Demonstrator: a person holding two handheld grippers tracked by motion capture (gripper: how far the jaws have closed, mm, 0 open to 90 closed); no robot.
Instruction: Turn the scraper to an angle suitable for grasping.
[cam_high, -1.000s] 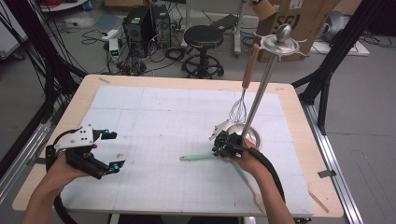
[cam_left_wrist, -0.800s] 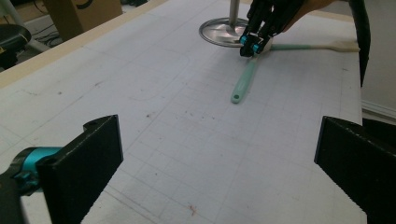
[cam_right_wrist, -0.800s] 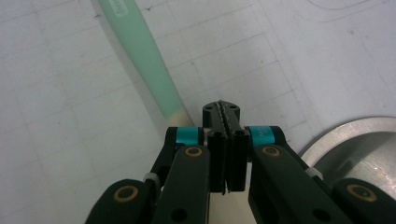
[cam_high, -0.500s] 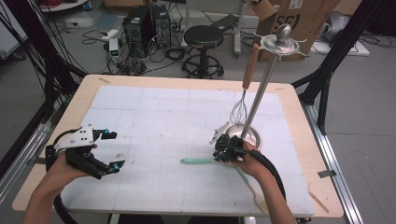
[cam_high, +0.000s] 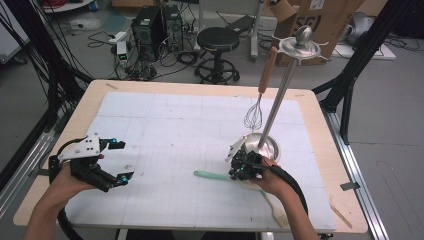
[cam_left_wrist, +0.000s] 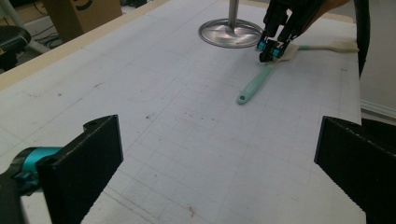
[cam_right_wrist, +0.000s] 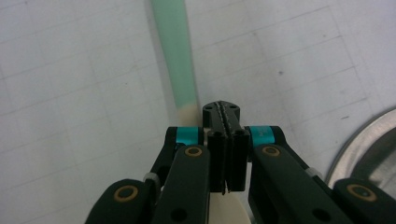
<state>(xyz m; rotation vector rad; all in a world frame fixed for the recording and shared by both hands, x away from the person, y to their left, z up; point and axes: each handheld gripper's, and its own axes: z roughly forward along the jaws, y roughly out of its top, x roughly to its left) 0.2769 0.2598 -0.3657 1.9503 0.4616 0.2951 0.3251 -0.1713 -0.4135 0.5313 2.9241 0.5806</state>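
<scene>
A spatula with a mint-green handle (cam_high: 212, 175) (cam_left_wrist: 254, 86) (cam_right_wrist: 177, 56) and a cream head lies flat on the white mat. My right gripper (cam_high: 239, 174) (cam_left_wrist: 270, 51) (cam_right_wrist: 222, 109) points down at the spot where handle meets head, its jaws pressed together with nothing seen between them. At the mat's left edge my left gripper (cam_high: 121, 161) (cam_left_wrist: 219, 177) is held low with its jaws wide open and nothing in them. A whisk (cam_high: 253, 117) with a wooden handle hangs from a tall metal stand.
The stand's round steel base (cam_high: 270, 145) (cam_left_wrist: 229, 33) (cam_right_wrist: 373, 149) sits just behind my right gripper, and its pole (cam_high: 280, 95) rises to a top disc. A pale wooden spatula (cam_high: 275, 212) lies near the mat's front right corner. The table edge runs close behind my left hand.
My right gripper has sunk slightly toward the spatula's neck, jaws still together. The left hand and gripper have stayed where they were.
</scene>
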